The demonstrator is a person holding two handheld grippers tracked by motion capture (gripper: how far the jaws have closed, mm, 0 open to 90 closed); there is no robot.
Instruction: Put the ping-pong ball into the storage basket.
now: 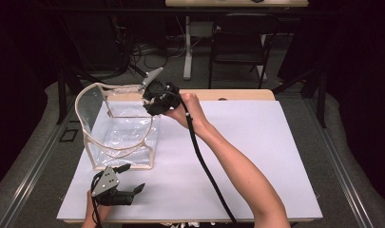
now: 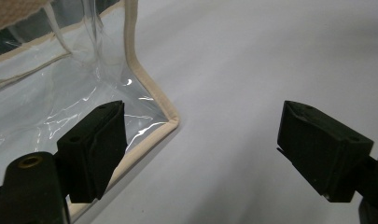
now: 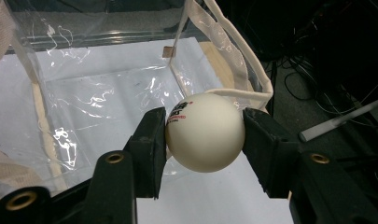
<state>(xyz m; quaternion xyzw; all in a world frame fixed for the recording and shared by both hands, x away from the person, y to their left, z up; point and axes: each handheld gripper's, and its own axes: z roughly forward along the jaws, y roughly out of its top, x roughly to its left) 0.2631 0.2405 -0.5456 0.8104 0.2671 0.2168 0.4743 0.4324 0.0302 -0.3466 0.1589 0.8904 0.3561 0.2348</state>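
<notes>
A clear plastic bag (image 1: 119,130) with beige trim and handles stands open on the white sheet at the left. My right gripper (image 1: 152,100) hovers at the bag's far right rim, shut on a white ball (image 3: 205,131) with red and black print; the ball sits squeezed between both black pads over the bag's mouth (image 3: 107,93). My left gripper (image 1: 135,190) rests low near the table's front left corner, open, its jaws wide apart with nothing between them. In the left gripper view the bag's near bottom corner (image 2: 170,122) lies just ahead of the left pad (image 2: 100,149).
A white sheet (image 1: 256,156) covers the wooden table. The right gripper's black cable (image 1: 204,161) trails along the forearm. Behind the table stand a black chair (image 1: 240,42), a desk leg and floor cables. A grey rod (image 3: 340,119) lies right of the bag.
</notes>
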